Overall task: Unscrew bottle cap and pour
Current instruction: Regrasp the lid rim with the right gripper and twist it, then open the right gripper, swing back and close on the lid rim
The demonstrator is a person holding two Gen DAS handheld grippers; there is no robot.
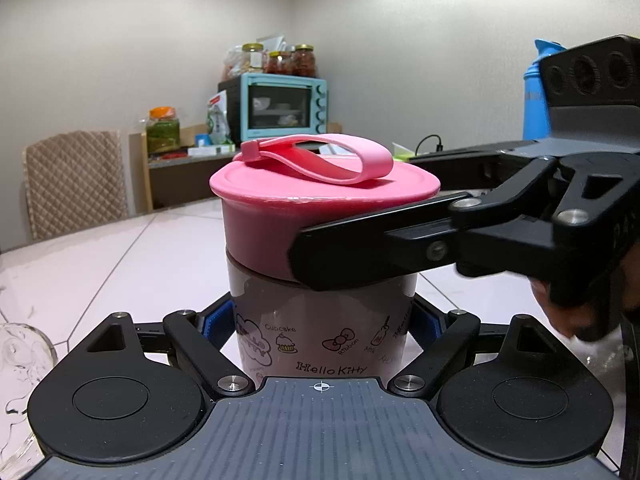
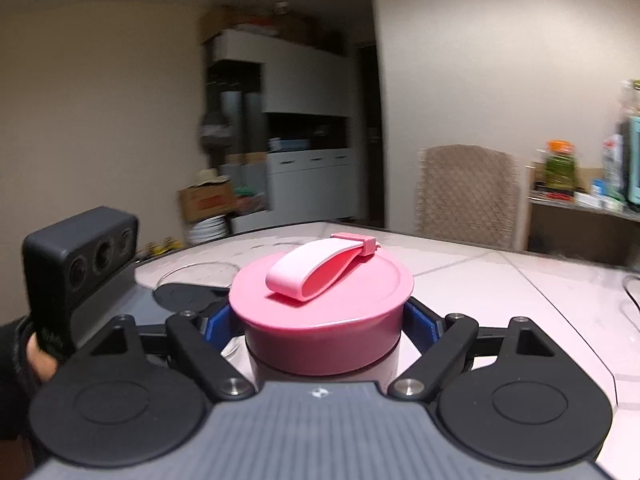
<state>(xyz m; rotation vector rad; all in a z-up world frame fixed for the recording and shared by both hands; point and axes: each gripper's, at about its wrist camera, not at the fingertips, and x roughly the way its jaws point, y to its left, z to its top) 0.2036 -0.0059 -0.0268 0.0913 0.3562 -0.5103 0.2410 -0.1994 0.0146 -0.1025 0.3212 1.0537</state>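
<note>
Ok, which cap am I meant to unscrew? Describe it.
On the white table stands a bottle printed with Hello Kitty cartoons, gripped by the left gripper. Its wide pink cap, carrying a pink loop strap, sits between the right gripper fingers.

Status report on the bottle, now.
Left claw shut on bottle body. Right claw shut on pink cap, cap still seated. Glass vessel at left, nothing blocking.
</note>
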